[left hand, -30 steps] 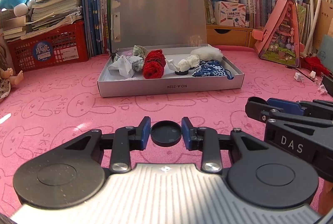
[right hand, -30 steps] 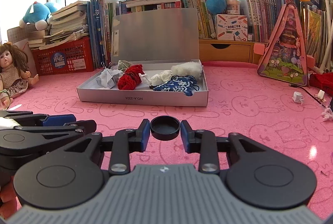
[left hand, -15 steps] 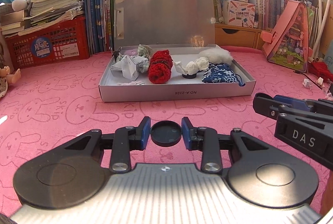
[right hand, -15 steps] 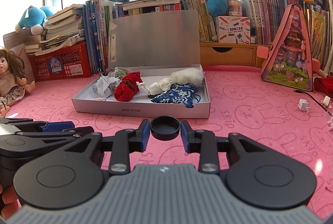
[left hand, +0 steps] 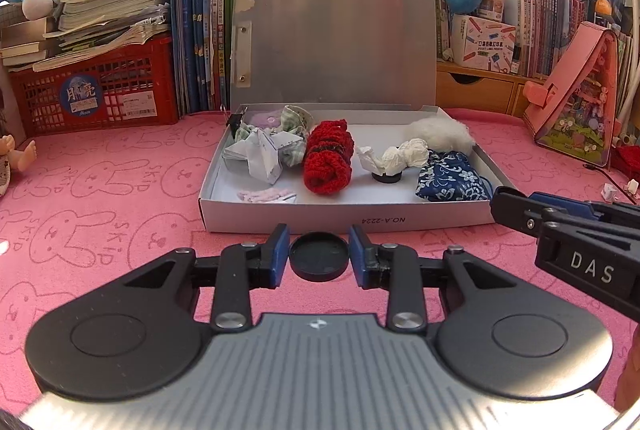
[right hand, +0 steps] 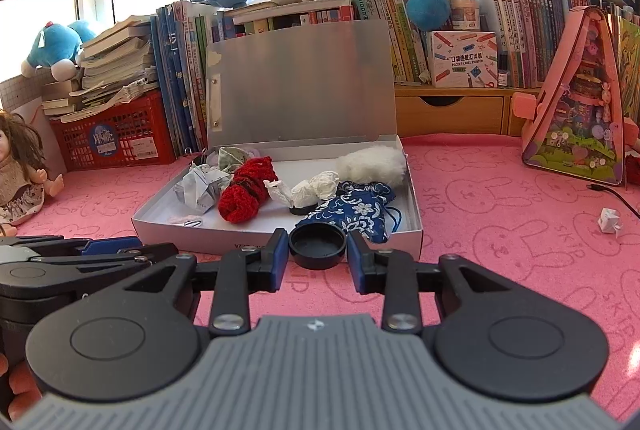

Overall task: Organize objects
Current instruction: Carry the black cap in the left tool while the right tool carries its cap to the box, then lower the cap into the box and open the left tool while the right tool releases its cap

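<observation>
The left black cap [left hand: 318, 256] is clamped in the left gripper [left hand: 319, 257]; the right black cap [right hand: 317, 245] is clamped in the right gripper [right hand: 317, 250]. Both stand nearer the open box [left hand: 344, 220] than one second ago. The box's front wall partly hides behind the right cap. Both grippers tilt slightly downward, side by side.

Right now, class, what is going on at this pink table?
A person holds two grippers over the pink tablecloth. The left gripper and the right gripper are each shut on a black round cap. Ahead lies an open grey box, lid up, holding crumpled paper, a red knitted piece, white fluff and a blue floral pouch.
</observation>
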